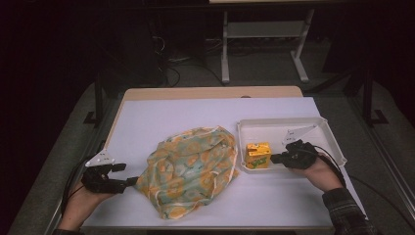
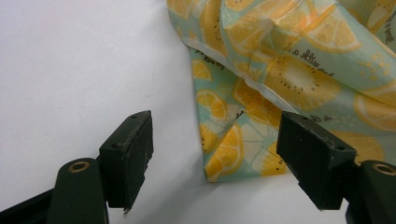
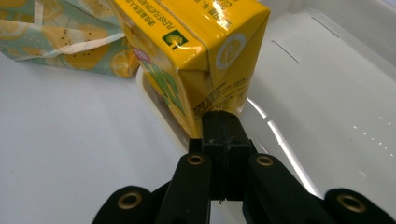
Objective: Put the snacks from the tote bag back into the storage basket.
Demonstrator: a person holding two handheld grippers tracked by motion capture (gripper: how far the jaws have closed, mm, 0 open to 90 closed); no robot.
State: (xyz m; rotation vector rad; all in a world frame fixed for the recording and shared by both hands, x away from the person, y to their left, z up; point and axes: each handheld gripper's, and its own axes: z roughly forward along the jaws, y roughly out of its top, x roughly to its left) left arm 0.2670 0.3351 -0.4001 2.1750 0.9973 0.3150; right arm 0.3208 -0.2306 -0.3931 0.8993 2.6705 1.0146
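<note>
1. The right gripper point(image 1: 275, 157) had its jaws pressed together, with their tips against the near lower corner of the yellow carton point(image 1: 258, 155).
2. The carton stood upright in the left front corner of the white tray point(image 1: 293, 128) on the worktop point(image 1: 161, 117).
3. The left gripper point(image 1: 128, 175) held its jaws wide apart at the corner of the lemon-print cloth point(image 1: 191, 169), which lay crumpled just beside the tray.

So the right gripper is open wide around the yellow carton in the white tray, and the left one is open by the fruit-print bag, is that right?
Not quite. The right gripper is shut, its jaws pressed together against the carton at a lower edge, as the right gripper view shows. The rest holds: the carton sits in the tray, and the left gripper is open by the bag.
</note>
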